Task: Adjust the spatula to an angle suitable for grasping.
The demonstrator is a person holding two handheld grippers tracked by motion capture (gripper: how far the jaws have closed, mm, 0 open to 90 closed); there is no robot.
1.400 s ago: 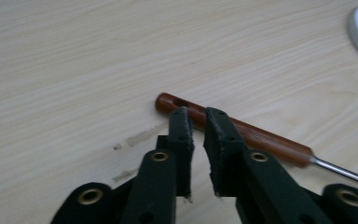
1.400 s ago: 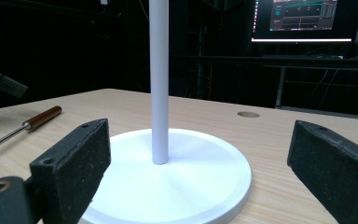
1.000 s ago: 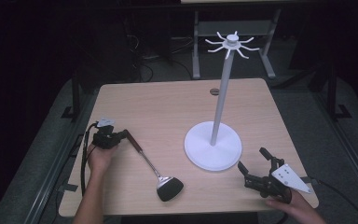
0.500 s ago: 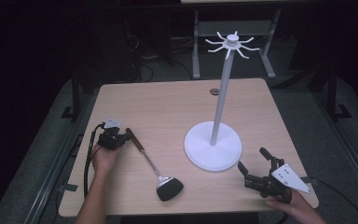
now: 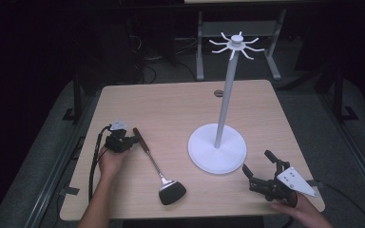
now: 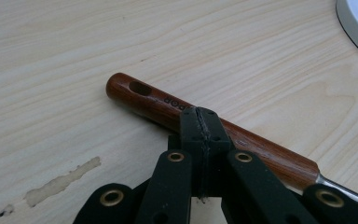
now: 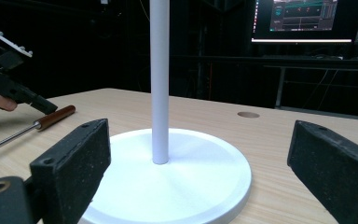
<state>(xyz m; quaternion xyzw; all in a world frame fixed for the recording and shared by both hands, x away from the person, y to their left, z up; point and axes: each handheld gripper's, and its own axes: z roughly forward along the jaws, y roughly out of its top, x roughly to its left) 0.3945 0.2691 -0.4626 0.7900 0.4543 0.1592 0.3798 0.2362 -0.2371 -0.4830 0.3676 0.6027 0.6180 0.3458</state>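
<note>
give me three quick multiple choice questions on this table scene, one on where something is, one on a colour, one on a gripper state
1. Where does the spatula lie?
A. on the white stand's base
B. on the table, between the left gripper and the stand
C. hung from the stand's hooks

2. What colour is the spatula's handle?
A. reddish-brown wood
B. blue
C. white

3. How do the right gripper jaws stand?
A. shut on the pole
B. shut on the spatula
C. open, holding nothing

Answers: 1 B, the high view shows it flat on the table, with the left gripper at its handle end and the stand to the other side. 2 A, the left gripper view shows glossy brown wood. 3 C, the right gripper view shows the jaws wide apart.
</note>
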